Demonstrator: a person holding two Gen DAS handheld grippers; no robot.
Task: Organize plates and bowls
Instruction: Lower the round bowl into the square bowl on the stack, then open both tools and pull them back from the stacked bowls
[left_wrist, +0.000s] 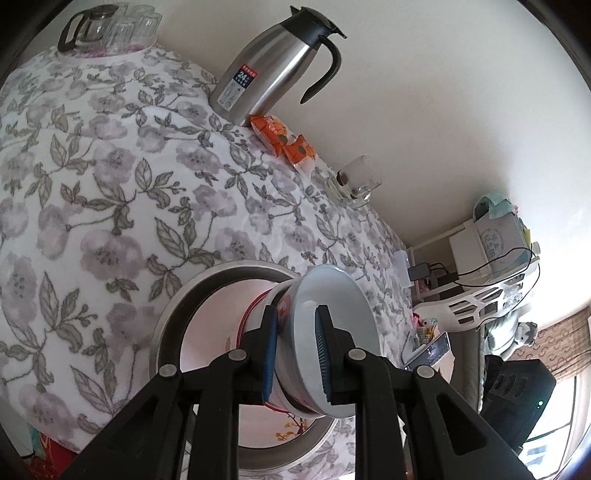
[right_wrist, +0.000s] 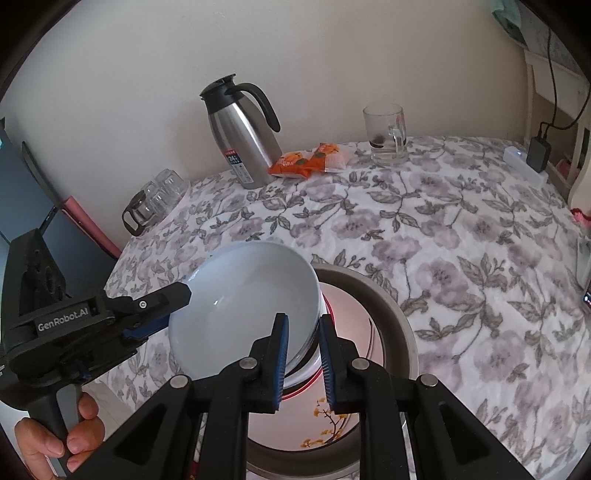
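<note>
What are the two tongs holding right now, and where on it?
Both tongs grip the pale blue bowl by its rim: the left tongs on one side, the right tongs on the opposite side, above the steel basin.

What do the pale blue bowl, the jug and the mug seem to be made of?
Pale blue bowl: likely glazed ceramic; smooth, glossy, with a light glint inside.
Thermos jug: brushed stainless steel body with streaked reflections, black plastic-looking lid and handle.
Mug: clear glass; the wall shows through it.
</note>
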